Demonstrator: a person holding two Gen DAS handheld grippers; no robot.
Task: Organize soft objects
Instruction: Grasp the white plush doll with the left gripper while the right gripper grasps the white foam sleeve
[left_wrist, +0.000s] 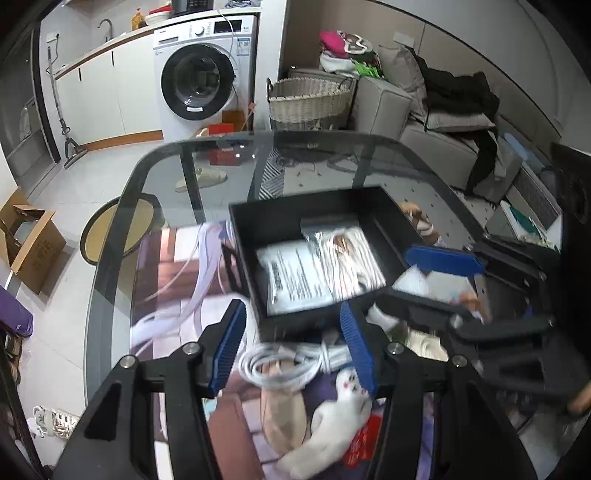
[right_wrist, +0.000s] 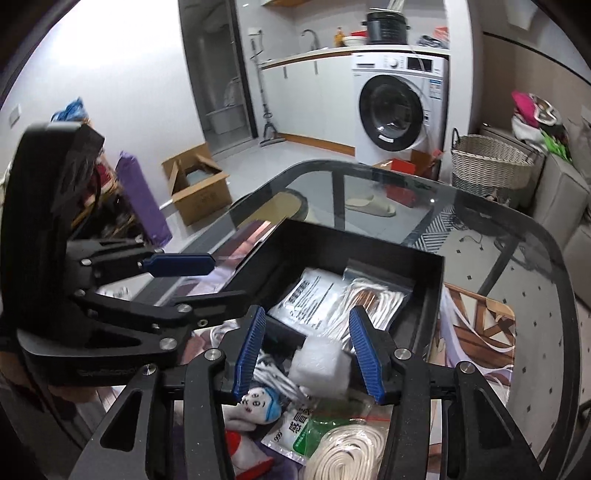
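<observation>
Soft items crowd the black tray (right_wrist: 436, 273): a printed white packet (right_wrist: 310, 295), writing unreadable, lies flat; both grippers (left_wrist: 291, 347) (right_wrist: 308, 354) spread, holding nothing.

You are looking at a black box (right_wrist: 354, 254) on a dark-tinted glass table (right_wrist: 524, 236), over a mat (left_wrist: 166, 280) printed in purple, pink and brown. Your grippers are black with ribbed blue pads (right_wrist: 364, 356), above a white cable coil (left_wrist: 295, 363) and a white plush (left_wrist: 332, 424). Behind stand a white washing machine (left_wrist: 207, 74) and a beige woven basket (left_wrist: 308, 99).
</observation>
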